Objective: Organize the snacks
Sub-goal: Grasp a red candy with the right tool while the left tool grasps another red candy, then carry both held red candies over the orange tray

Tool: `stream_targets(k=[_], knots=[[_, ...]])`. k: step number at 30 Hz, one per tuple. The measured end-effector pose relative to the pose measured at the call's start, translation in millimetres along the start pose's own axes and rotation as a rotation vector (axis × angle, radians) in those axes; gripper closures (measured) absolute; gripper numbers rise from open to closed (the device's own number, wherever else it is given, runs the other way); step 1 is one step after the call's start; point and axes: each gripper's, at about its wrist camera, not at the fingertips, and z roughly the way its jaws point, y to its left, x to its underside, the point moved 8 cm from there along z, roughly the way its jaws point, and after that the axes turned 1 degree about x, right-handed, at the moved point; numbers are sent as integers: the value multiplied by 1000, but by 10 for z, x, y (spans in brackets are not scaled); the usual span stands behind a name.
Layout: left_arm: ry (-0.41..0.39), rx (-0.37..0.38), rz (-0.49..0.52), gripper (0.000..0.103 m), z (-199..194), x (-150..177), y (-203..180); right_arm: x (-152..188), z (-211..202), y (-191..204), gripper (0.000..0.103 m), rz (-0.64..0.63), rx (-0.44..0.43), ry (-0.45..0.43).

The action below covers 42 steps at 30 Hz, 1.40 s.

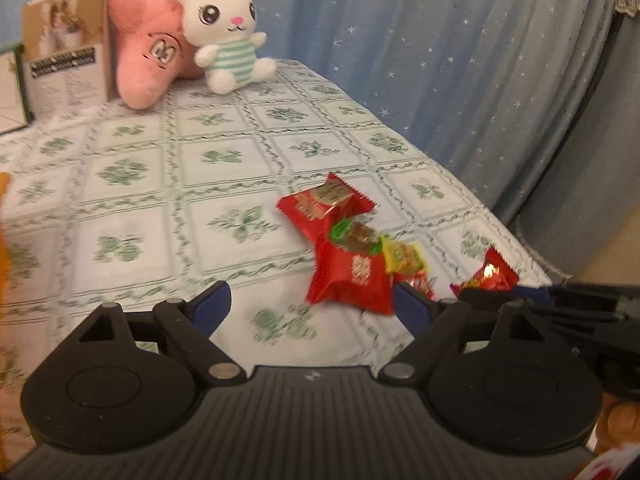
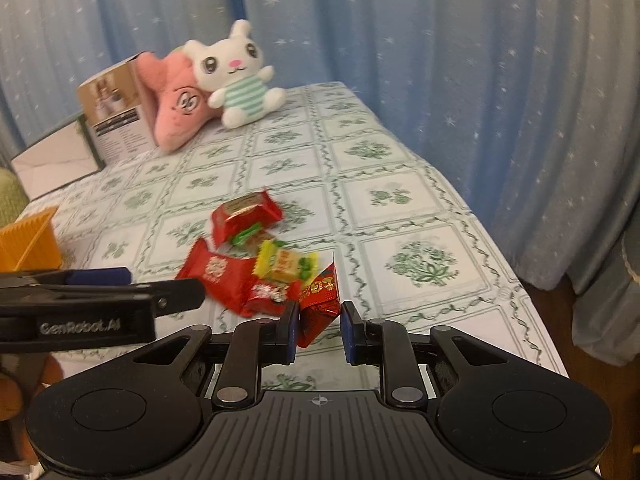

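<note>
Red foil snack [image 2: 320, 304] sits pinched in the closed right gripper [image 2: 319, 332], ready for lifting. The left gripper [image 1: 308, 304] gapes empty near the snack pile [image 1: 348, 252] on the bench [image 1: 224, 168].

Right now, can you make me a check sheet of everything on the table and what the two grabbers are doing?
Surface: floral tablecloth, green on white.
Job's things: heap of snack packets; big red packet, yellow candy, red packet with gold label.
Clutter: white plush rabbit, pink plush, cardboard box, mirror, orange basket.
Grippers: right gripper shut on small red packet; left gripper open, nothing between its pads, near the heap.
Cables: nothing seen.
Surroundings: blue starry curtain.
</note>
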Motion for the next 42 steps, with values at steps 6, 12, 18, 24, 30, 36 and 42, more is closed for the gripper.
stream_targets(k=[6,12,18,24,30,36,42], knots=[[12,35,19,35,246,-112,-90,-39,37,-95,81,35,5,14],[46,55,34,70,309,-49,-153,-51,33,-98,81,47,5,6],[28,-6,24,81,27,104,-52,-48,34,-23,81,42,-16,7],[-13,-70,-7,84,-353,347,86,-24,17,202,81,-4,-61,9],[-40,-106,-60,85,-632,482,155,43,-62,415,81,-38,-98,12],[-79,-130,-71,86,-985,526,151,79,-284,555,81,-61,-115,-29],[-95,-143,-70,86,-1349,639,152,275,-602,612,81,-36,-114,-40]])
